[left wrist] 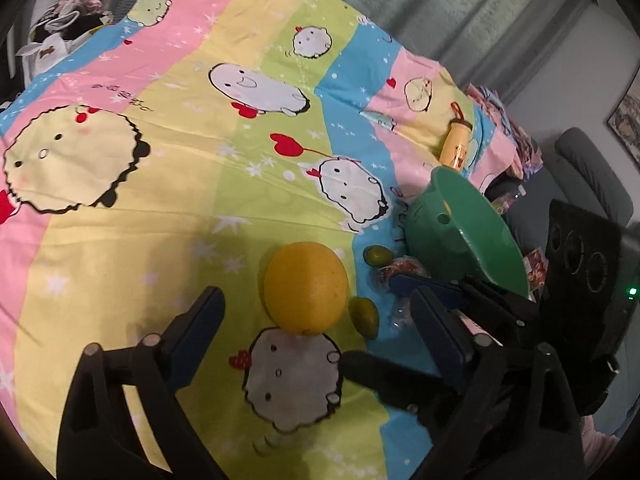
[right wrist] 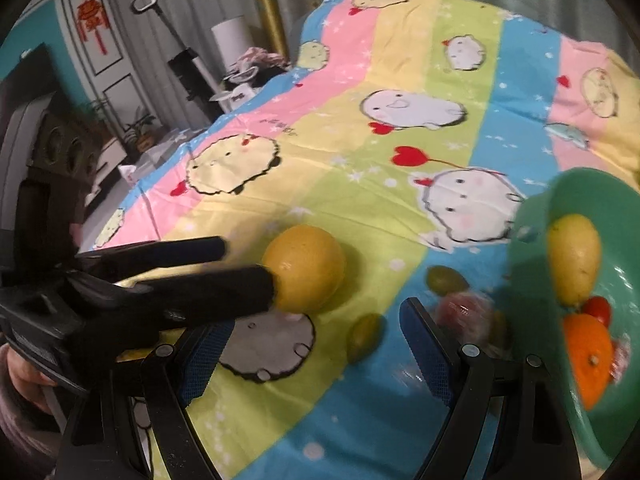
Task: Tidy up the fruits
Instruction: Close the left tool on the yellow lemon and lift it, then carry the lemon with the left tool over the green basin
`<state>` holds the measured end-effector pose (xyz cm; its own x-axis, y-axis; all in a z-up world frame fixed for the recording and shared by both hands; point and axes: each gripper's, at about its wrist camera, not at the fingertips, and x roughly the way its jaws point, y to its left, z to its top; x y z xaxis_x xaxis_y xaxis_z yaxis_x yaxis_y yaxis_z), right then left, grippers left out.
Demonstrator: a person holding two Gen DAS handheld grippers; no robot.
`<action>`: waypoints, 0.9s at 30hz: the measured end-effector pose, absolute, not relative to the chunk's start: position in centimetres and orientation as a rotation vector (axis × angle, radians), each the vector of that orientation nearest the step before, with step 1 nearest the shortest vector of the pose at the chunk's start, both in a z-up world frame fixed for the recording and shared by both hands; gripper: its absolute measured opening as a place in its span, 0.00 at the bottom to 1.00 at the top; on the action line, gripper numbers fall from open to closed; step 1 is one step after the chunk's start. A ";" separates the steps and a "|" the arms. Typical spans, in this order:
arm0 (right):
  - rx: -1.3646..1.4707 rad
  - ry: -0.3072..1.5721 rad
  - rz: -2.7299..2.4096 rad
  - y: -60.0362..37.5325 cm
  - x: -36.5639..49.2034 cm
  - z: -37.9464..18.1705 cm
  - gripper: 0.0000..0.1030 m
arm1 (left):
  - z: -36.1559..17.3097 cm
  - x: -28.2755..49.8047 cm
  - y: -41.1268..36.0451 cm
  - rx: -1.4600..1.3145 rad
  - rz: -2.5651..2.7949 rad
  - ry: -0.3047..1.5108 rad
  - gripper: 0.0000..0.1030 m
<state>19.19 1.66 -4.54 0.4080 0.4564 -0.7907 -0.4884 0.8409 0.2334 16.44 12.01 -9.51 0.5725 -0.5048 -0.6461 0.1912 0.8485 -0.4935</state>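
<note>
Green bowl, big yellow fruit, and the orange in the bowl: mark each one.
Green bowl [left wrist: 440, 236], left wrist view, its outer wall.
Big yellow fruit [left wrist: 306, 286], left wrist view, middle of its rind.
Orange [right wrist: 590, 354], right wrist view, its face inside the bowl.

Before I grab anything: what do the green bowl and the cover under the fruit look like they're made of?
Green bowl: probably hard plastic, smooth and glossy, since light glints off its inner wall and its colour is even. Cover: thin printed woven fabric, likely a cotton-type sheet, matte, with fine creases and cartoon prints; the exact fibre cannot be told.
</note>
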 end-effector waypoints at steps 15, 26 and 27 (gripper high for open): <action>-0.127 1.028 0.727 5.1 21.9 -6.9 0.72 | -11.2 18.9 11.6 -0.371 -0.462 0.954 0.53; -0.115 0.973 0.755 4.9 21.4 -6.3 0.57 | -10.0 17.4 12.0 -0.378 -0.434 0.921 0.51; -0.114 0.960 0.761 5.1 21.1 -5.9 0.57 | -9.3 16.8 12.0 -0.364 -0.423 0.908 0.51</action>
<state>21.13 5.05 -5.93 0.3398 0.5348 -0.7737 -0.6312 0.7395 0.2339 16.82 11.97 -9.32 0.5445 -0.4971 -0.6756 0.1972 0.8587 -0.4730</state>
